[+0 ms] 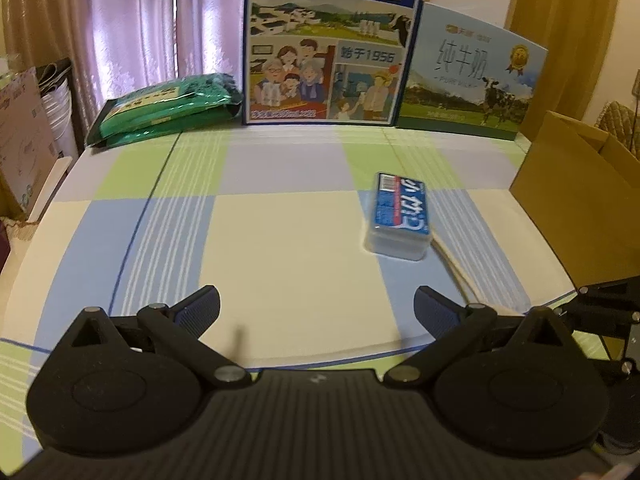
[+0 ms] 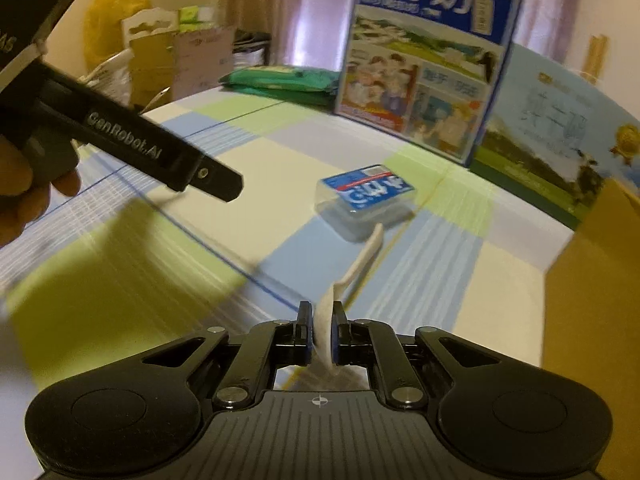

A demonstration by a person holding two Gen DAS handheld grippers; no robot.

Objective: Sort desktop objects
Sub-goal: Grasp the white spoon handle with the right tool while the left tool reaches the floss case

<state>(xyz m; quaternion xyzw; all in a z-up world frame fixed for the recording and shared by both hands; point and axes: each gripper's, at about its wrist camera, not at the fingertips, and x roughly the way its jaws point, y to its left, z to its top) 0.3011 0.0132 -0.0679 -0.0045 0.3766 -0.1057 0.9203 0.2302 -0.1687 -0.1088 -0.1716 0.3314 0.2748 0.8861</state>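
A pale wooden spoon [image 2: 352, 276] is pinched at its bowl end between the fingers of the right gripper [image 2: 322, 332], which are closed tight on it; its handle reaches forward toward a small clear box with a blue label [image 2: 366, 196], and the tip lies just beside that box; in the left wrist view the same spoon [image 1: 456, 268] runs from the box [image 1: 398, 214] toward the lower right. The box rests on the bench [image 1: 280, 240], which wears a checked cloth of blue, green and cream. The left gripper [image 1: 316, 306] hovers over the cloth with its fingers spread wide and nothing between them; in the right wrist view it [image 2: 230, 184] enters from the left, held by a hand [image 2: 24, 196]. At the back stand two milk cartons [image 1: 326, 40], green packets [image 1: 168, 108] lie to the left, and a cardboard box [image 1: 576, 196] sits at the right edge.
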